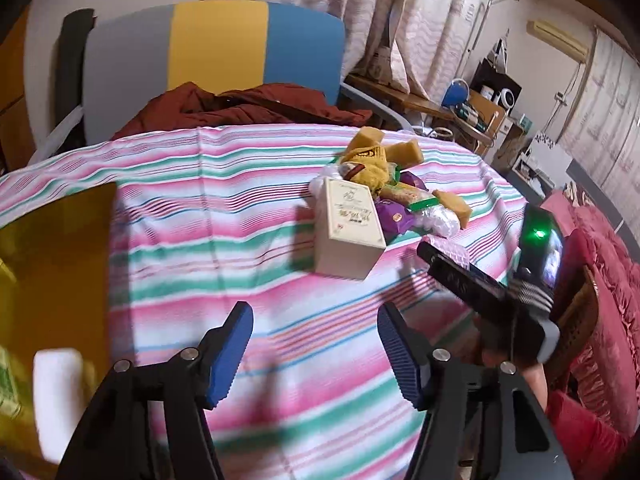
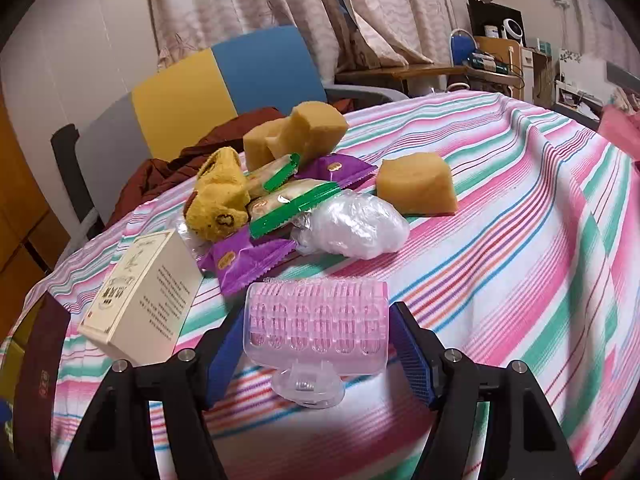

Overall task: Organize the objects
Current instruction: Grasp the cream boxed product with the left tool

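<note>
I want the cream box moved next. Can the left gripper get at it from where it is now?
Probably yes. The left gripper is open and empty, and only bare striped cloth lies between it and the cream box. The right gripper sits off beside it.

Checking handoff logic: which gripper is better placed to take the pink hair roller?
Right. The right gripper already brackets the pink hair roller; the left gripper hangs open over bare striped cloth.

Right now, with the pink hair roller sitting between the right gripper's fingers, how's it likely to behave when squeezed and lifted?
The pink hair roller looks like thin, hollow, perforated plastic, so it is probably very light and may flex under pressure. Being a cylinder, it could roll if released. Its clear clip underneath might snag or shift.
</note>
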Tool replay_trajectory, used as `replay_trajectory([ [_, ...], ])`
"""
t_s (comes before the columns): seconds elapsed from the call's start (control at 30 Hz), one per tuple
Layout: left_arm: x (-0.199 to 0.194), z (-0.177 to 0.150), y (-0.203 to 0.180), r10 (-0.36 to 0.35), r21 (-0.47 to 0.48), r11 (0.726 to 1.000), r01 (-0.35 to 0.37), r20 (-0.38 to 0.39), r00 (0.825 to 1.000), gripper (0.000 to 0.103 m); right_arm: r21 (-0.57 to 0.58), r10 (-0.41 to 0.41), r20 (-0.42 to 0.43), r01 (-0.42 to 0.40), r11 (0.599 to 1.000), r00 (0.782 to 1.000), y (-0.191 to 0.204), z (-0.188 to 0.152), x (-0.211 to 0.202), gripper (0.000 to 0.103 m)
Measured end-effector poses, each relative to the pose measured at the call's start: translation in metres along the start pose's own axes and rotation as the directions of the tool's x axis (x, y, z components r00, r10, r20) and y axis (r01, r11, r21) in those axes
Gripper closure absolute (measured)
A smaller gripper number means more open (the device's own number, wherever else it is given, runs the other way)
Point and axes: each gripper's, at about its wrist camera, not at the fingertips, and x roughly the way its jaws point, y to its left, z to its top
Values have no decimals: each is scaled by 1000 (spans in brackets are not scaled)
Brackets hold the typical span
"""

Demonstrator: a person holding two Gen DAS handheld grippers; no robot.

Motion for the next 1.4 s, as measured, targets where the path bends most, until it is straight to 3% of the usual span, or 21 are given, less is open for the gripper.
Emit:
replay_trajectory([
  [0.33,67,45,-30,1,98,995,2,-36,999,35,2,9,17,-9,1000,1000,-1,-2,1,32],
  [0.6,107,51,-32,11,75,997,-5,-85,996,37,-4,1,19,-1,1000,1000,1,-2,3,32],
  [0.77,110,41,-22,18,56,998,-15,-47,999,49,-4,0,22,0,1000,1000,1,-2,5,32],
  [1.03,91,17,-16,43,76,996,-44,20,999,50,-9,-6,23,6,1000,1000,3,-2,5,32],
  [1.4,62,-20,4,55,49,997,-57,34,998,52,-32,-32,21,33,999,999,6,-3,6,32],
])
